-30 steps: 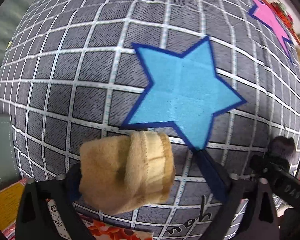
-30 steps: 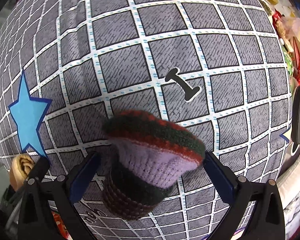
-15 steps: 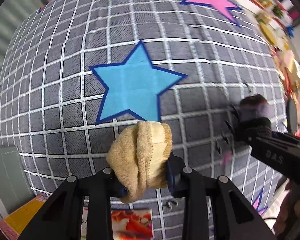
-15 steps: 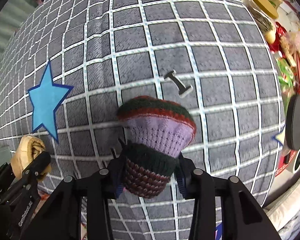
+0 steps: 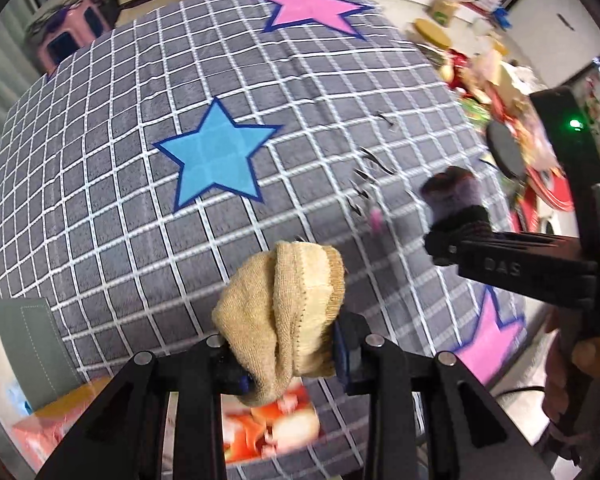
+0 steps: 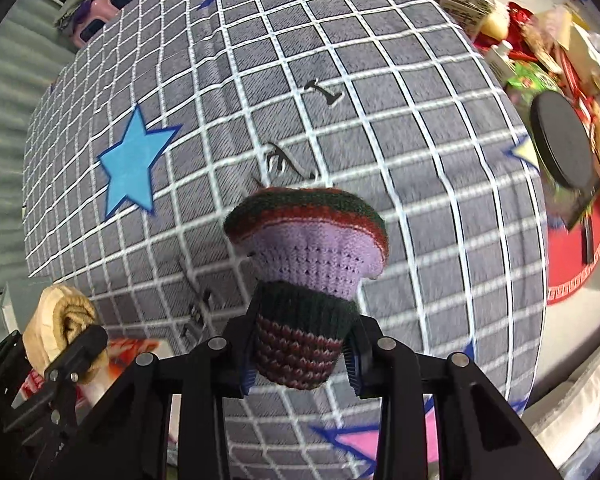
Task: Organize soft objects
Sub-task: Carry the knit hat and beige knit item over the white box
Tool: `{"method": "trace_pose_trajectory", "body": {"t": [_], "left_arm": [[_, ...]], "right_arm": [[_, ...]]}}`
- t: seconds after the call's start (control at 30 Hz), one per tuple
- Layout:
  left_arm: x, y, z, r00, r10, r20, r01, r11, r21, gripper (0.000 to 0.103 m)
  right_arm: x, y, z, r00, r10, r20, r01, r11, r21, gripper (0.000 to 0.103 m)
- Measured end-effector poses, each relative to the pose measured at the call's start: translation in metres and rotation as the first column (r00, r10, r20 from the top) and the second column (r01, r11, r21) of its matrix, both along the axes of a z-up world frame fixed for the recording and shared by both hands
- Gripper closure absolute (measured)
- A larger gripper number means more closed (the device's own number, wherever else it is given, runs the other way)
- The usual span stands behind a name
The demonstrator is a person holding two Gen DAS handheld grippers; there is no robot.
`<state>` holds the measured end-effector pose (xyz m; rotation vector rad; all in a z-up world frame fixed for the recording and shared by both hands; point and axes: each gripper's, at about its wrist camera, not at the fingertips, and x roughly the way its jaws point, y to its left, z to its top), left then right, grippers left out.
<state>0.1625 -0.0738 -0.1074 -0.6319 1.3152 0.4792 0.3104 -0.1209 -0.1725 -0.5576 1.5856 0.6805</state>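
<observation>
A rolled tan sock (image 5: 284, 300) is pinched between the pads of my left gripper (image 5: 288, 360), which is shut on it and holds it up over the grey checked cloth (image 5: 112, 240). A rolled knitted sock (image 6: 308, 248) with lilac, green and red stripes sits in my right gripper (image 6: 300, 356). Its jaws are closing and the pads press on the roll's lower end. From the left wrist view the right gripper (image 5: 456, 240) shows side-on at the right with the striped sock (image 5: 454, 196) at its tip. The right wrist view catches the tan sock (image 6: 60, 316) at lower left.
The cloth carries a blue star (image 5: 216, 156) and a pink star (image 5: 312, 8). A black round disc (image 6: 564, 144), a red tray (image 6: 580, 264), jars and packets crowd the right side. A printed picture (image 5: 268, 428) lies below the left gripper. A pink stool (image 5: 72, 36) stands at the far left.
Both grippers went from wide open around their rolls to shut on them. Both then rose, so the cloth looks farther away and the room's edges have come into view.
</observation>
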Motion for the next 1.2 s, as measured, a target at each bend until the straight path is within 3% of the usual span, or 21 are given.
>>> {"method": "trace_pose_trajectory", "body": {"t": [0.3,0.7,0.87,1.2], "left_arm": [[-0.063,-0.027,0.04,0.989,-0.133,0.065,0.13,0.99,0.049,0.069],[-0.137,-0.044,0.079,0.981,-0.157,0.111,0.146,0.984,0.103,0.069],[-0.167,-0.041,0.088,0.984,-0.126,0.125,0.11,0.986,0.126,0.069],[-0.23,-0.017,0.092,0.992,0.038,0.124,-0.055,0.988,0.143,0.069]], "right_arm": [[-0.072,-0.024,0.048,1.0,-0.023,0.008,0.023,0.999,0.038,0.067],[-0.158,-0.033,0.098,1.0,0.004,0.017,-0.006,0.997,0.083,0.067],[-0.188,-0.033,0.102,1.0,0.018,-0.002,-0.018,0.996,0.092,0.067],[-0.228,-0.015,0.116,0.997,0.077,0.019,-0.078,0.989,0.122,0.067]]}}
